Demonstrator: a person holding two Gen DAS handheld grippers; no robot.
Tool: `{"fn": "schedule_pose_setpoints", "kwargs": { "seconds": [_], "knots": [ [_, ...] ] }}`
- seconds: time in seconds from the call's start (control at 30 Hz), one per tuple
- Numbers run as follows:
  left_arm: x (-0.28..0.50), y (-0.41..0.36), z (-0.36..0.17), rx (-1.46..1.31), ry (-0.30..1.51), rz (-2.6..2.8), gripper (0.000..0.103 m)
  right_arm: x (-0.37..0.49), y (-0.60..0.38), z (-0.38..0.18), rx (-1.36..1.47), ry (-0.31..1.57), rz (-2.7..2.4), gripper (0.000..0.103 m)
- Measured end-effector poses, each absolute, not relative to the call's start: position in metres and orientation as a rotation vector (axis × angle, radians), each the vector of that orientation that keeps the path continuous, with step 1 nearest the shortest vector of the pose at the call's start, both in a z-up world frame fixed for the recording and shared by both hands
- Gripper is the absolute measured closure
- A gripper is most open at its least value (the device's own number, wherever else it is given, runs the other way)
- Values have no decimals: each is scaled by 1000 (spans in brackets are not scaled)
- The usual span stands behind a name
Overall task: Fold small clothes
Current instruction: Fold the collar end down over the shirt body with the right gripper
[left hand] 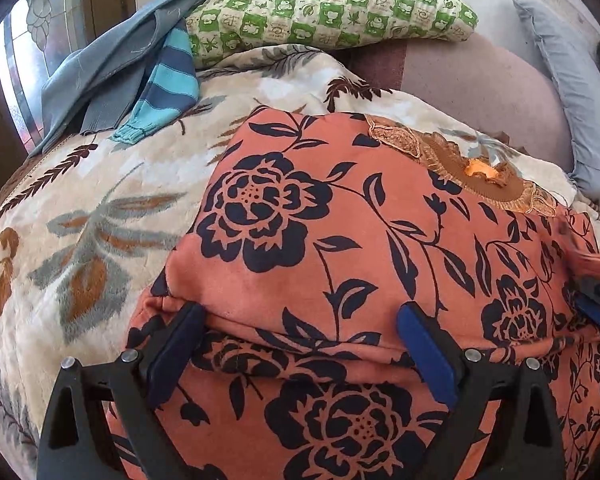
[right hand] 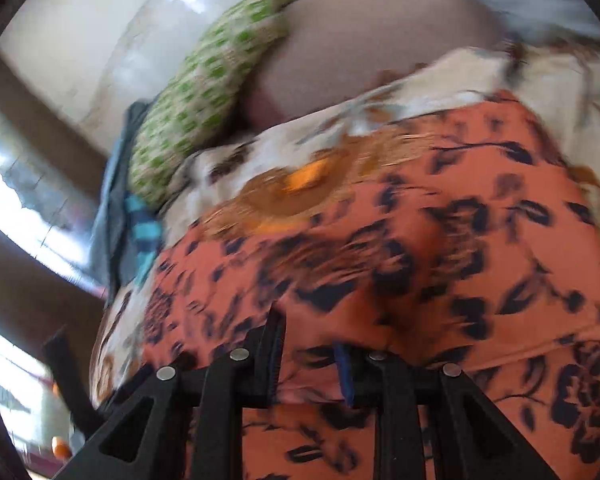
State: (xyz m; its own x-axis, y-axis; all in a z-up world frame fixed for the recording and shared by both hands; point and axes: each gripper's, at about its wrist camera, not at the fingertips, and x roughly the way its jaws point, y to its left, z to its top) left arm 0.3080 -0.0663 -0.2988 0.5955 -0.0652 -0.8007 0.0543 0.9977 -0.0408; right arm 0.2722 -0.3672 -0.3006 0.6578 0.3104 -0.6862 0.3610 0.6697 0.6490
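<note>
An orange garment with dark navy flowers (left hand: 340, 240) lies folded on a cream floral blanket (left hand: 80, 208); its brown lace neckline (left hand: 460, 160) points away. My left gripper (left hand: 300, 320) is open, its blue-padded fingers spread over the garment's near folded edge. My right gripper (right hand: 310, 348) is closed on a bunched fold of the same garment (right hand: 420, 260); this view is motion-blurred. The right gripper also shows at the right edge of the left wrist view (left hand: 598, 304).
A green checked pillow (left hand: 328, 8) lies at the back, with a grey-blue garment (left hand: 112, 68) and a striped blue sleeve (left hand: 168, 80) to its left. A mauve cushion (left hand: 480, 80) and grey pillow (left hand: 572, 92) sit at the right. A window (right hand: 16, 208) is on the left.
</note>
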Motion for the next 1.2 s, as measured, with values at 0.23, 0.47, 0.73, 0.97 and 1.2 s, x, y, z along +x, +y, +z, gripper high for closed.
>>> {"fn": "schedule_pose_setpoints", "kwargs": {
  "seconds": [0.23,0.47,0.73,0.97,1.2],
  "knots": [
    [309,-69,-300,5,937,-44,5,225,-443,-302,1112,739,-261,77],
    [311,-71,-303,13,944,-33,3,262,-409,-307,1017,880,-31,77],
    [295,-57,-292,2,935,-46,1,257,-399,-314,960,906,-18,76],
    [234,-38,-267,93,903,-63,1,261,-331,-316,637,1002,117,70],
    [166,-10,-251,117,910,-87,1,200,-315,-284,514,988,156,70]
  ]
}}
